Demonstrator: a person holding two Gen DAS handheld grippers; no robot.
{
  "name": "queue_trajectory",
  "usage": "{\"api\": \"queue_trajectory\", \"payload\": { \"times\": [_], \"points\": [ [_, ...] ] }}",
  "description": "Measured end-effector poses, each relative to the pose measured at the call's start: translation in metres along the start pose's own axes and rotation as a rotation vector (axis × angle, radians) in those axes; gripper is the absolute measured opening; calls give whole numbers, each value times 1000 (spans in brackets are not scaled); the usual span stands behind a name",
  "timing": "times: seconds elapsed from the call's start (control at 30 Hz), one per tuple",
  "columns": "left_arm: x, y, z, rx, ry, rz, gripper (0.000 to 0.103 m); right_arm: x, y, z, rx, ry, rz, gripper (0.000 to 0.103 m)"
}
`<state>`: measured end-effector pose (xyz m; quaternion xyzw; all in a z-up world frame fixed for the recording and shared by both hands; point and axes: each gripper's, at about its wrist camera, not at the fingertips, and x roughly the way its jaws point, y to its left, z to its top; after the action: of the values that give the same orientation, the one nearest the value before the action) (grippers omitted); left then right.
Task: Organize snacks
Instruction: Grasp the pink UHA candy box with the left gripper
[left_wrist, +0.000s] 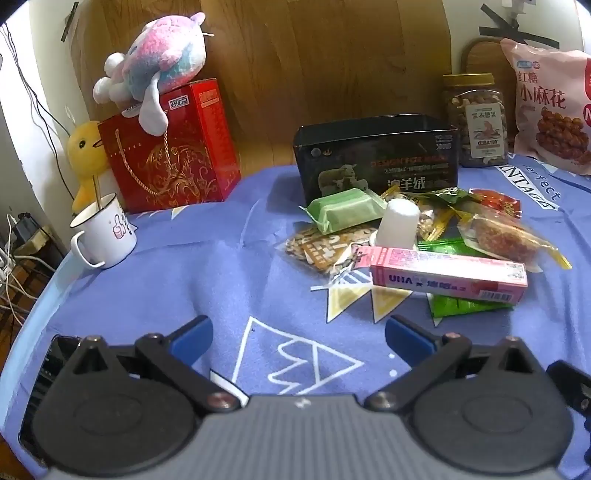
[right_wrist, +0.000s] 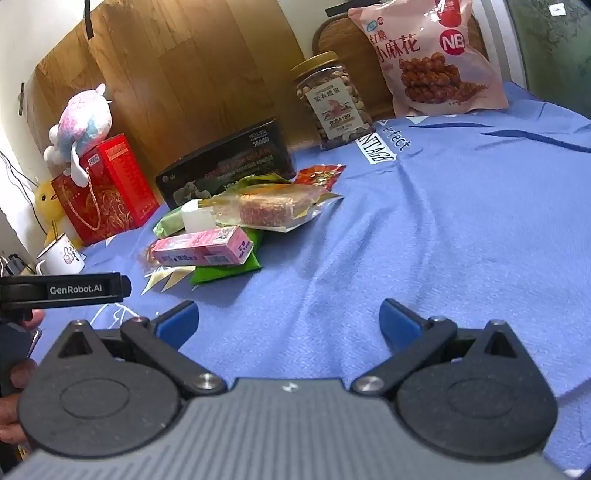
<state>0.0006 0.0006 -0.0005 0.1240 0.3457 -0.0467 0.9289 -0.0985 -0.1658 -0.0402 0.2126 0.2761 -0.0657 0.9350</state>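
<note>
I have both the left tongs (left_wrist: 299, 334) and the right tongs (right_wrist: 288, 319) spread wide with nothing between their blue pads, hovering over the bench's blue patterned cloth (right_wrist: 443, 221). The loose snacks lie heaped just in front of the open black rectangular tin (left_wrist: 376, 155): a long pink cardboard box (left_wrist: 448, 277) sits on top of green foil packets (left_wrist: 465, 304), with a small white plastic cup (left_wrist: 399, 223) just behind it.

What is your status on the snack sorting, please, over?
Left gripper open, empty. Right gripper open, empty. Snack pile loose on cloth before black box, box looks empty. Nothing blocking approach.
</note>
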Motion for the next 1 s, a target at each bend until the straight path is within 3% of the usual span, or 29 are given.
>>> {"api": "queue_trajectory", "payload": {
  "times": [0.17,0.3,0.37,0.53,0.57,0.6,0.63,0.67,0.7,0.73,0.77,0.9,1.0],
  "points": [
    [5,11,-3,-34,-3,-29,103,2,2,1,-13,5,6,103],
    [11,32,-15,-57,-67,-13,103,0,-7,1,-8,4,57,103],
    [20,38,-17,-72,-53,-3,103,-2,-12,-1,-9,-3,87,103],
    [38,72,-22,-160,27,-107,102,-1,-8,3,-39,14,100,103],
    [41,75,-24,-164,45,-135,102,0,-9,5,-42,18,108,101],
    [45,78,-25,-168,58,-171,103,0,-10,7,-44,19,122,90],
    [43,78,-28,-153,33,-174,103,2,-9,9,-53,28,141,78],
    [40,79,-37,-77,69,-145,102,4,-8,12,-68,34,152,74],
    [38,79,-37,-73,80,-151,98,4,-6,14,-86,33,155,68],
    [37,82,-33,-91,92,-170,92,5,-3,16,-116,30,154,64],
    [35,86,-26,-114,90,-213,78,7,0,17,-148,24,148,61],
    [36,93,1,-178,-20,-392,78,15,16,23,-256,5,147,55],
    [55,82,19,-178,-32,-544,78,28,28,27,-313,11,129,55]
  ]
}}
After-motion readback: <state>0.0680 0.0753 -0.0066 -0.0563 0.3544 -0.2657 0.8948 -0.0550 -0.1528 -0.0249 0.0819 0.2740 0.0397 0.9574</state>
